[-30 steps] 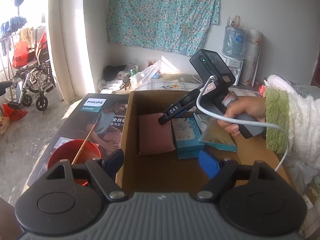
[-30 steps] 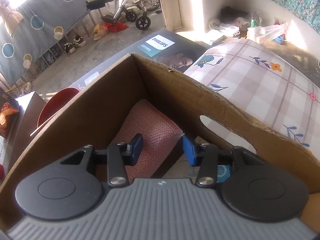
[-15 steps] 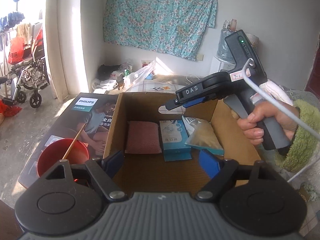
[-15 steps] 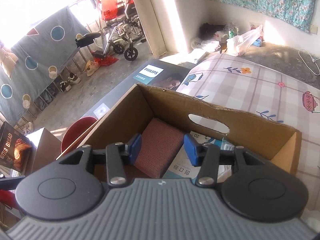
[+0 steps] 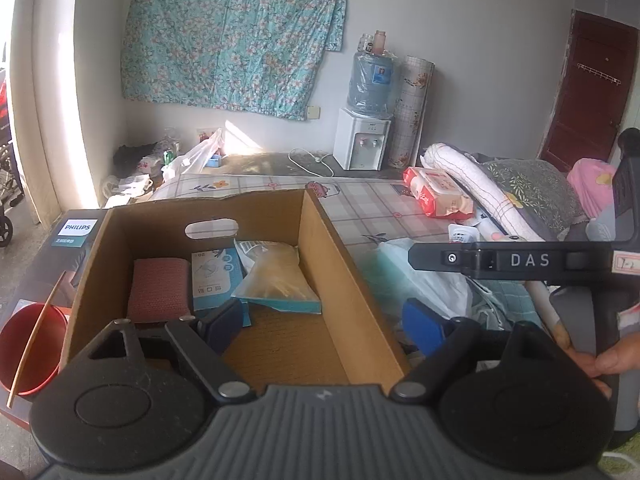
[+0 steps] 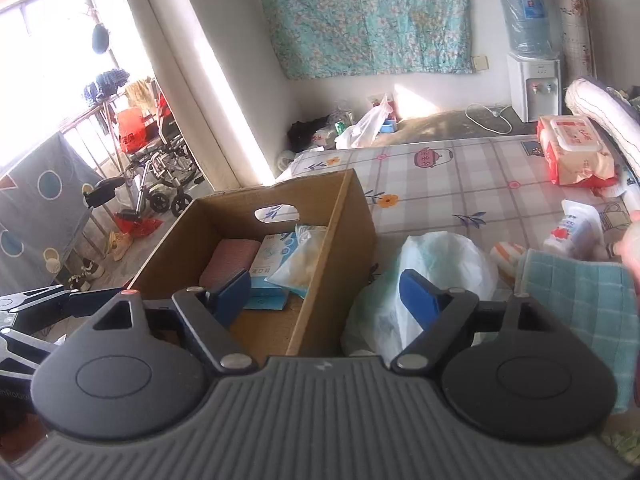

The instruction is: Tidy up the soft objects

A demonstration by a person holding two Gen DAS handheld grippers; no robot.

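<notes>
An open cardboard box (image 5: 352, 280) on the bed holds a pink knitted cloth (image 5: 160, 288), a blue mask pack (image 5: 214, 276) and a clear bag (image 5: 276, 276). My left gripper (image 5: 324, 324) hovers over the box's near right corner, its jaws opening with nothing between them. My right gripper (image 5: 416, 256) is held by a hand to the right of the box. In its own view the right gripper (image 6: 324, 296) straddles the box's right wall (image 6: 340, 240), jaws opening and empty. A white plastic bag (image 6: 440, 264) and a teal towel (image 6: 580, 300) lie beside it.
A red wet-wipes pack (image 6: 576, 152), a small pouch (image 6: 576, 232) and a rolled pillow (image 5: 480, 184) lie on the checked sheet (image 6: 460, 184). Left of the box are a red bucket (image 5: 28, 344) with a stick and a Philips carton (image 5: 74, 232). A water dispenser (image 5: 364, 140) stands by the wall.
The right gripper came up out of the box, swung to the right over the bed and opened its jaws wide. The left gripper shifted right, toward the box's right wall.
</notes>
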